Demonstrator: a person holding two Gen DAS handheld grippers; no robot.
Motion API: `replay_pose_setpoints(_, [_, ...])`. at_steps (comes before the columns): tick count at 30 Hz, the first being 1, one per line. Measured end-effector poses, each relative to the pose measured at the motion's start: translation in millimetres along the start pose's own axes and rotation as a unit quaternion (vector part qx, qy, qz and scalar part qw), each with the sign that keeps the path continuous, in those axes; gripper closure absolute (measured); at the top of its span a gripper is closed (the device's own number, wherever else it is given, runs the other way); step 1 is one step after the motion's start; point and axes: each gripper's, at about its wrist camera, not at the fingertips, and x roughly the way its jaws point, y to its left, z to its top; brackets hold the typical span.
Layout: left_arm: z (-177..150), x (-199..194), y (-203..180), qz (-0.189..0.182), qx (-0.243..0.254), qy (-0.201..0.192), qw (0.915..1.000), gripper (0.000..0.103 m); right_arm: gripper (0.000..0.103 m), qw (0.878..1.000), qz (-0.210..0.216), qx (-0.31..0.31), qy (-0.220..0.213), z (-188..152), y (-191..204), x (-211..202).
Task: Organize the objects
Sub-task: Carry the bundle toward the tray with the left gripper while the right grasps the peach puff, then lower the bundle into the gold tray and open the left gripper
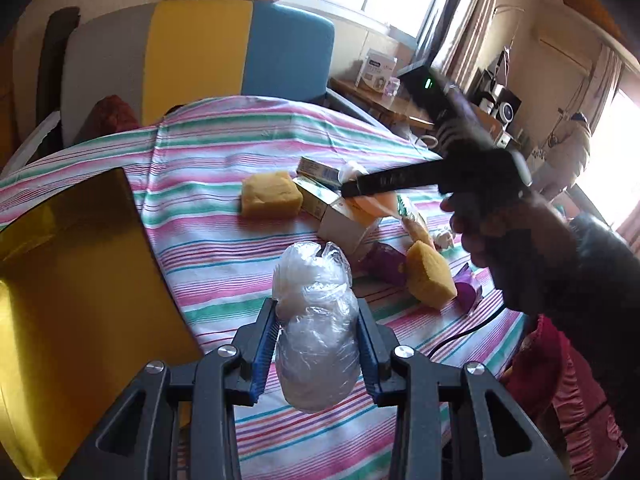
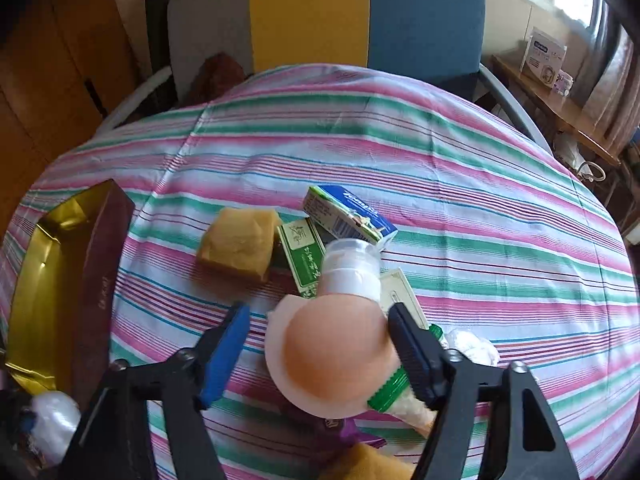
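My left gripper (image 1: 316, 320) is shut on a clear plastic bag bundle (image 1: 316, 320), held above the striped tablecloth (image 1: 208, 160) beside the gold-lined box (image 1: 68, 292). My right gripper (image 2: 320, 320) stands around a peach squeeze bottle with a white cap (image 2: 340, 340); the right finger touches it, the left blue pad (image 2: 228, 344) is apart from it. The bottle looks lifted above the pile: a yellow sponge (image 2: 240, 244), a green carton (image 2: 302, 256), a blue-and-white carton (image 2: 348, 216). In the left view the right gripper (image 1: 360, 188) hovers over that pile.
A second yellow sponge (image 1: 430, 276) and a purple wrapper (image 1: 384, 264) lie at the right of the table. The maroon box with gold lining (image 2: 52, 296) stands at the table's left edge. A grey, yellow and blue chair (image 2: 320, 20) is behind the table. A side table (image 2: 560, 92) is at right.
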Motion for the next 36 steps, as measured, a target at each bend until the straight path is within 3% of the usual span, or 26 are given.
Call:
replay_pose_setpoints(4, [-1, -16, 15, 0.006, -0.018, -0.015, 0.9997, 0.066, 0.06, 1.0, -0.02, -0.019, -0.008, -6, 0, -3])
replay_pose_setpoints(8, [-4, -30, 33, 0.017, -0.039, -0.023, 0.9988, 0.066, 0.062, 0.999, -0.036, -0.021, -0.034, -11, 7, -17])
replay_pose_setpoints(13, [-9, -58, 81, 0.057, -0.086, -0.039, 0.9939, 0.066, 0.061, 0.993, -0.015, -0.061, -0.101, -34, 52, -59])
replay_pose_setpoints(16, [-13, -76, 123, 0.09, -0.119, -0.047, 0.9876, 0.066, 0.061, 0.989, 0.025, -0.087, -0.117, -54, 83, -73])
replay_pose_setpoints(20, [-13, -83, 186, 0.134, -0.163, -0.036, 0.9769, 0.066, 0.061, 0.989, 0.061, -0.101, -0.093, -78, 114, -60])
replay_pose_setpoints(26, [-3, -59, 250, 0.188, -0.181, -0.007, 0.9654, 0.066, 0.061, 0.991, 0.084, -0.091, -0.053, -97, 132, -27])
replay_pose_setpoints(36, [20, -12, 309, 0.263, -0.194, 0.034, 0.9444, 0.06, 0.061, 0.992, 0.089, -0.078, -0.03, -96, 136, -7])
